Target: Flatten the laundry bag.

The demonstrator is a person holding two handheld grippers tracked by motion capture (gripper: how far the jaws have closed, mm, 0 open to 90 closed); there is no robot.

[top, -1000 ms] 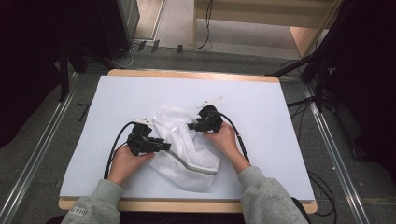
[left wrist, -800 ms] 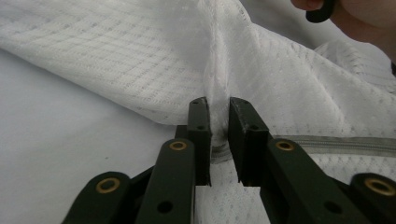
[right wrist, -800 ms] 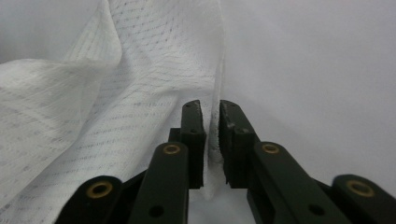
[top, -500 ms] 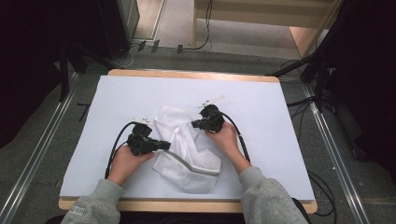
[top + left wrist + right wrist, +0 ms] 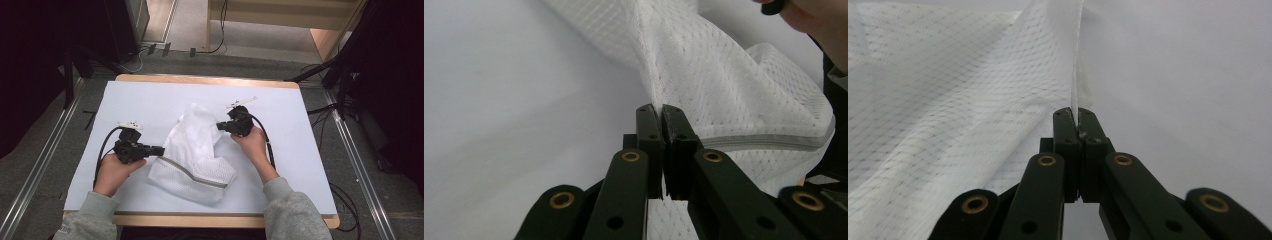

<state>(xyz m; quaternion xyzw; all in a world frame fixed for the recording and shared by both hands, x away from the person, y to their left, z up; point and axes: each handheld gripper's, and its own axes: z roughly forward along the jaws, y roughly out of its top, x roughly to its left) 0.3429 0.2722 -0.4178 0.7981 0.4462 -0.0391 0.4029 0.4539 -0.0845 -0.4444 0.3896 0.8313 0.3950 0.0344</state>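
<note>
Left claw (image 5: pixel 159 149): the black jaws are fully closed on a pinch of a white mesh laundry bag (image 5: pixel 192 152). In the left gripper view the fabric rises out of the closed jaw tips (image 5: pixel 659 111) as a taut vertical ridge.

Right claw (image 5: pixel 220 126): the jaws are fully closed on a thin edge of the same bag. In the right gripper view that edge stands upright from the jaw tips (image 5: pixel 1074 114) as a narrow white strip.

Both pairs of jaws have just been closing, each with bag fabric between them.

Material: the bag is a fine, semi-transparent woven mesh with a small diamond pattern, soft and creased. A grey zipper band (image 5: pixel 187 172) runs across its lower part; the left gripper view shows this band (image 5: pixel 774 142) as a flat grey stripe along a seam.

Position: the bag lies at the middle of the tabletop (image 5: pixel 300 130), nearer the front edge, its lower part flat and its upper part lifted between the two claws. The tabletop surface is smooth, pale and matte, with a wooden rim.

Each claw arm carries brass-coloured rivets. No legible writing is visible.
</note>
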